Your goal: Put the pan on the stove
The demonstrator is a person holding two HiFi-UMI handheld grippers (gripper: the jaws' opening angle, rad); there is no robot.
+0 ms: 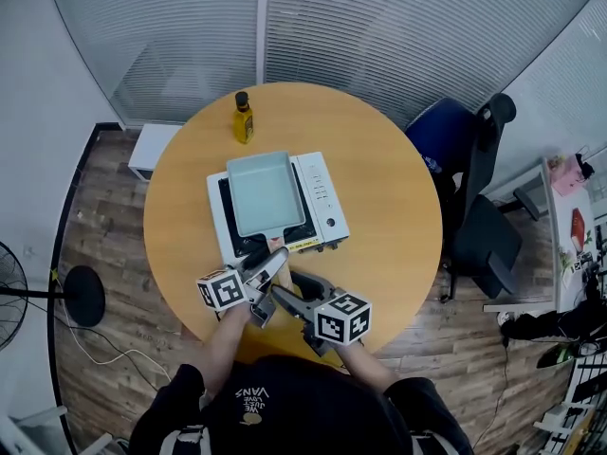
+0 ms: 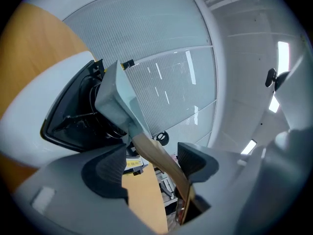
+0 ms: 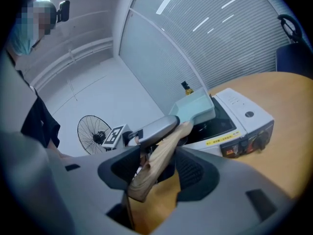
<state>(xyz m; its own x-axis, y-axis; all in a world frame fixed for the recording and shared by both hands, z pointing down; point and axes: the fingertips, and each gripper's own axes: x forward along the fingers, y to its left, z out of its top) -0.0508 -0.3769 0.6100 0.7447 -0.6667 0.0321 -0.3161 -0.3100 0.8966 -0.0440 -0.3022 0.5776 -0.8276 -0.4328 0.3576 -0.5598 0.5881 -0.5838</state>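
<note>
The pale rectangular pan already sits on the black top of the portable stove, with its wooden handle pointing back toward you, so by the look of it you are at the letting-go stage. Your left gripper has its jaws spread wide; the handle runs between them and nothing is clamped. Your right gripper has its jaws apart around the handle's end, with a gap showing on one side, so it does not seem to be gripping either. Next, you probably need to draw both grippers straight back along the handle without nudging it, so the pan stays square on the burner. The round wooden desk also carries an oil bottle beyond the stove. Around you are a wooden floor, a dark office chair, a standing fan and a blinded glass wall.
</note>
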